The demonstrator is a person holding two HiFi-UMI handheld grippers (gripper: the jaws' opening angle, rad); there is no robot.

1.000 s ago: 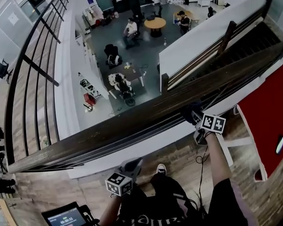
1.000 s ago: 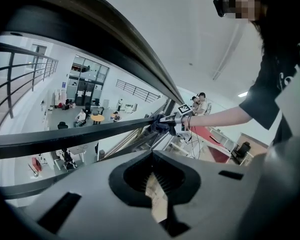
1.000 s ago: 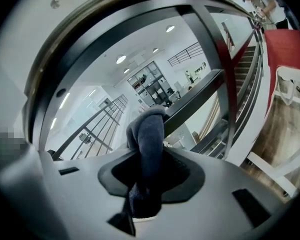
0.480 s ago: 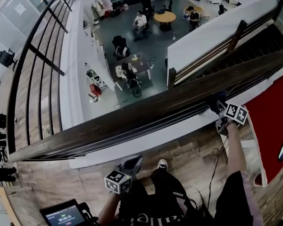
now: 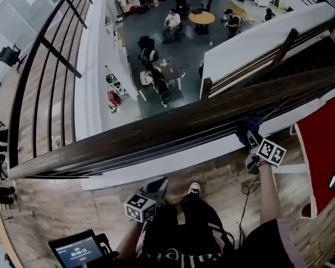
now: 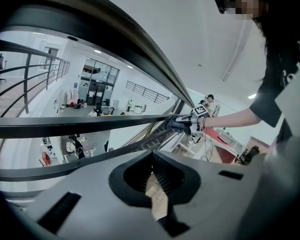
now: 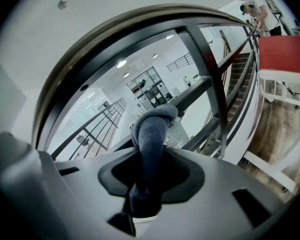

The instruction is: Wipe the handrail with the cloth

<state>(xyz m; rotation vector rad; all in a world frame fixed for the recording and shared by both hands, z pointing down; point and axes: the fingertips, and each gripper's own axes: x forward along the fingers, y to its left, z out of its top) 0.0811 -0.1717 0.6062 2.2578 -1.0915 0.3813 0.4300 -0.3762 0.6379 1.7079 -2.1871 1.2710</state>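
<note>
The dark blue fleecy cloth [image 7: 152, 134] is bunched into a thick twisted roll with a knot-like end. The right gripper [image 7: 150, 156] has its jaws closed tight on it. The cloth lies against the near edge of the dark brown wooden handrail [image 5: 156, 133], towards its right end. The left gripper [image 6: 152, 156] hangs below the rail, jaws together and empty.
</note>
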